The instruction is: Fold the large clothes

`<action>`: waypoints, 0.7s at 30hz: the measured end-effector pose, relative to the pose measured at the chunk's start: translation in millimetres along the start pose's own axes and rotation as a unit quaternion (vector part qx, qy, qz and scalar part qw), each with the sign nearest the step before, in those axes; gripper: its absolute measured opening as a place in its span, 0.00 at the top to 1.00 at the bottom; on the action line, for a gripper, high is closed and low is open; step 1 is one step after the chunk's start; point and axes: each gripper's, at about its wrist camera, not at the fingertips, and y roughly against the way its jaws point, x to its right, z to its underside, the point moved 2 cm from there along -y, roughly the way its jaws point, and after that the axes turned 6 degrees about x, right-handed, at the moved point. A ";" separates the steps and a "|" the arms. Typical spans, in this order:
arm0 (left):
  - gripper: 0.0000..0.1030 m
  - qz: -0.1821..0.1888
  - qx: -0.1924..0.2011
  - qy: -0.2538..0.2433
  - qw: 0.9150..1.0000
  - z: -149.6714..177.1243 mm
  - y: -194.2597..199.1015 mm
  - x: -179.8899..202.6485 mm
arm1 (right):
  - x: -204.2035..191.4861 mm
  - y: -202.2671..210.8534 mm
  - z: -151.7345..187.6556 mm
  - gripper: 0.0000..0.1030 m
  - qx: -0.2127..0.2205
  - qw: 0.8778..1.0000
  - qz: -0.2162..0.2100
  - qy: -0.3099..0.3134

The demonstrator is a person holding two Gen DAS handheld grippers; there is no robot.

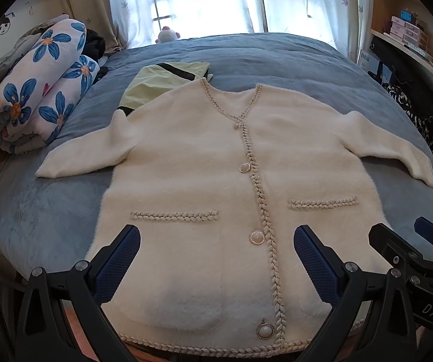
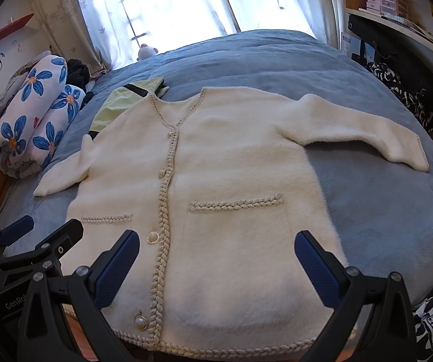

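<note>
On the blue bed (image 1: 65, 199) the white cardigan (image 1: 204, 181) lies flat, buttoned, sleeves out. Left tongs (image 1: 216, 265) and right tongs (image 2: 216, 265) hover spread above its hem, empty. Best start, I'd judge: pinch a sleeve cuff (image 2: 418, 157), fold across chest.

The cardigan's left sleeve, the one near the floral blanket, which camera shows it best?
The left wrist view: the whole sleeve lies unobstructed, cuff included. In the right wrist view it is foreshortened and pushed toward the edge.
</note>
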 end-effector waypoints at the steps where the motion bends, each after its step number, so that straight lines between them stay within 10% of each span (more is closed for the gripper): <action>1: 0.02 0.000 -0.001 -0.001 1.000 -1.6 -0.9 1.5 | -1.8 -0.5 3.3 0.00 0.000 1.000 0.000 0.000; 21: 0.02 0.019 0.019 -0.027 0.999 -49.2 -20.5 29.1 | 26.2 -15.5 -52.4 0.00 -0.018 0.999 -0.025 -0.010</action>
